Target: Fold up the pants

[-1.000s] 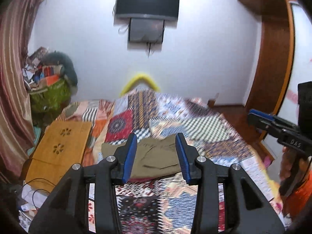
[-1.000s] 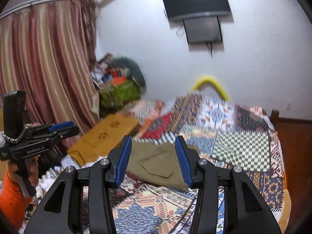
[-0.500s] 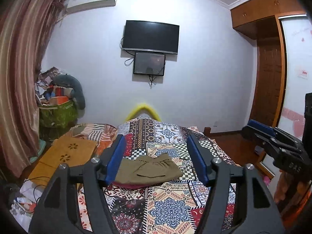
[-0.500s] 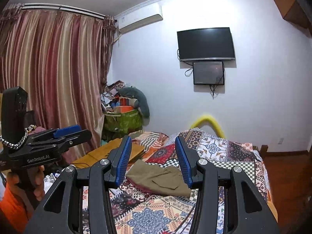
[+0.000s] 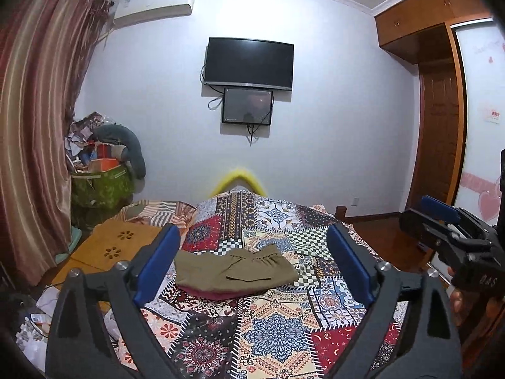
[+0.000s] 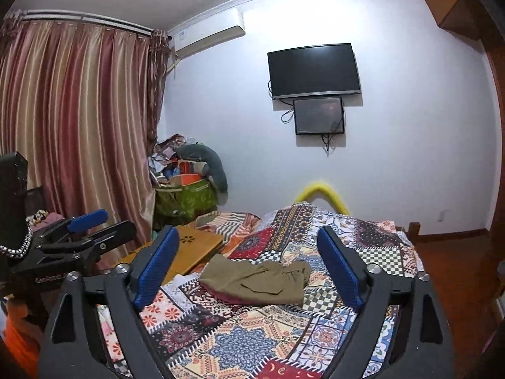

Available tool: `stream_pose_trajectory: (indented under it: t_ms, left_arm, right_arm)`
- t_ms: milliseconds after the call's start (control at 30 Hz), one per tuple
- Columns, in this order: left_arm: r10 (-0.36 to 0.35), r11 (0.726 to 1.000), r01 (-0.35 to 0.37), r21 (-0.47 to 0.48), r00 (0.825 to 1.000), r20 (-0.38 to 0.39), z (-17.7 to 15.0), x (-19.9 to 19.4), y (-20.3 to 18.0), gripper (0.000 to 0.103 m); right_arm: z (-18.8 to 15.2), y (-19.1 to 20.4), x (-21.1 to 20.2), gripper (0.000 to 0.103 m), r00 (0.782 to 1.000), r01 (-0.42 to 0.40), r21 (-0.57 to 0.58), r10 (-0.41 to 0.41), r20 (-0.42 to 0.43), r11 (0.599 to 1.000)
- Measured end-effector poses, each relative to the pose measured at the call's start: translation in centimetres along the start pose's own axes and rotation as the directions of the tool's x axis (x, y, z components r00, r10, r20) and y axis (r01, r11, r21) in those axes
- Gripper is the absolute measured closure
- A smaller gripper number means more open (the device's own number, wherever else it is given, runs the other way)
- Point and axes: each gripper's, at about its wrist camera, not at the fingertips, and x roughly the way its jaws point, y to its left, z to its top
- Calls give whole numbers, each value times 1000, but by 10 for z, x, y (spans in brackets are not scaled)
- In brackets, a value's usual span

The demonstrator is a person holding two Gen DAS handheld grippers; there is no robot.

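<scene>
Olive-brown pants (image 5: 236, 268) lie folded in a flat bundle on the patchwork bedspread (image 5: 271, 325), on top of a dark red garment (image 5: 217, 293) that shows at their near edge. They also show in the right wrist view (image 6: 255, 279). My left gripper (image 5: 252, 252) is open and empty, held back above the near part of the bed. My right gripper (image 6: 247, 254) is open and empty, also well short of the pants. Each gripper shows at the edge of the other's view: the right one (image 5: 442, 221) and the left one (image 6: 91, 227).
A wooden lap desk (image 5: 116, 246) lies at the bed's left side. A green bag piled with clutter (image 5: 98, 183) stands in the corner by the curtains (image 6: 79, 132). A TV (image 5: 249, 63) hangs on the far wall. A wooden wardrobe (image 5: 438, 120) is on the right.
Both grippers have pulled back and tilted up away from the pants, and both have opened wider. The pants have stayed put on the bed.
</scene>
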Motion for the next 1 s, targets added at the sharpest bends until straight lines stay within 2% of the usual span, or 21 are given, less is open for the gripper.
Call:
stream_pose_trajectory:
  t_ms: [67,1000]
  left_arm:
    - [2,1000,-2,3,1000,6,-1,-2,-3,6]
    - [0,1000,0,18,1000,26,-2,-9,-10,4]
  right_arm:
    - [0,0,-1,1,1000,12,0,-12,7,1000]
    - [0,-3,-11,1,999,34,20,-35,25,999]
